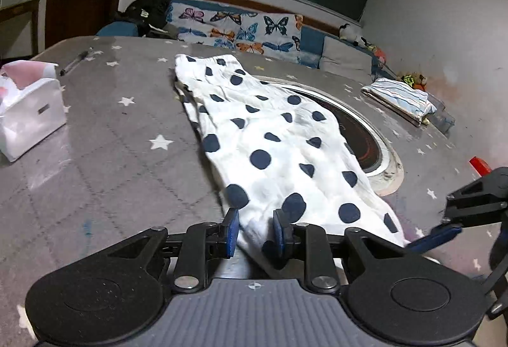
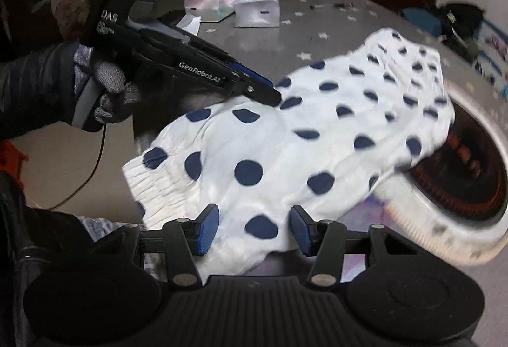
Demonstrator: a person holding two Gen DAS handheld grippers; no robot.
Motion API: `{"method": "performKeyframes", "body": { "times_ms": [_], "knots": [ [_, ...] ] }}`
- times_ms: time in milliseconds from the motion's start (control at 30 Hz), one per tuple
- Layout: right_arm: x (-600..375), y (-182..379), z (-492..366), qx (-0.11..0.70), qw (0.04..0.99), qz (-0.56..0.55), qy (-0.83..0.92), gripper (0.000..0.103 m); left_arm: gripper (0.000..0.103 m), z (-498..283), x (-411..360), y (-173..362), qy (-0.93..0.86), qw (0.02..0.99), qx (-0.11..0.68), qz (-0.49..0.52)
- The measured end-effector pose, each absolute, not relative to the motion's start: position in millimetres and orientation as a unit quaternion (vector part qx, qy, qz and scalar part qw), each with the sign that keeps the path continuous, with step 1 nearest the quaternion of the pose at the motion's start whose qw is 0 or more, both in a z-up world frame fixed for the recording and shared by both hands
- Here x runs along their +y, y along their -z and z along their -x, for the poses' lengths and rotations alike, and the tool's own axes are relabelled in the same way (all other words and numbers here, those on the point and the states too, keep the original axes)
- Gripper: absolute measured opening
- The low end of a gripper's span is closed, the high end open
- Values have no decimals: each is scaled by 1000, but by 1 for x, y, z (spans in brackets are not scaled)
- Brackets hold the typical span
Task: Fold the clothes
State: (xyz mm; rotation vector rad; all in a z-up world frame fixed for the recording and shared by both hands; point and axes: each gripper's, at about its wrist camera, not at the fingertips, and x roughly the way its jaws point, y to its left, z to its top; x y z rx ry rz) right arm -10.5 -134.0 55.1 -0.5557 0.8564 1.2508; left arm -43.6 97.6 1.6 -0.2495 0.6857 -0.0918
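A white garment with dark blue polka dots (image 1: 270, 137) lies stretched along the grey star-patterned table (image 1: 111, 140), partly over a round inset burner (image 1: 371, 143). My left gripper (image 1: 255, 231) has its blue pads on either side of the garment's near edge, with cloth between them. My right gripper (image 2: 254, 228) straddles the elastic-waist end of the garment (image 2: 254, 163), its pads apart with cloth between them. The left gripper (image 2: 263, 93) shows in the right wrist view touching the cloth's far edge; the right gripper (image 1: 444, 232) shows at the right in the left wrist view.
A white tissue box (image 1: 28, 112) and a pen (image 1: 74, 61) sit at the table's left. A folded striped garment (image 1: 403, 99) lies at the far right. A butterfly-print sofa (image 1: 241, 29) stands behind. A red object (image 1: 479, 164) is at the right edge.
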Motion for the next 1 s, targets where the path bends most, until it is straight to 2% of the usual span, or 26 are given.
{"method": "performKeyframes", "body": {
  "times_ms": [200,400,500,667,1000],
  "knots": [
    [-149,-77,-10,381,712,210,-551,51,26,44,100,-16,40,939,325,108],
    [-160,-89,-71,372,777,163,-482,49,26,33,93,-39,50,947,302,99],
    [-160,-79,-104,381,793,144,-453,42,27,23,83,-42,66,946,304,92],
    [-153,-59,-146,391,802,114,-436,41,41,6,72,-39,78,942,317,82],
    [-133,-32,-183,393,792,73,-461,41,51,-17,77,-21,72,927,355,94]
  ]
}}
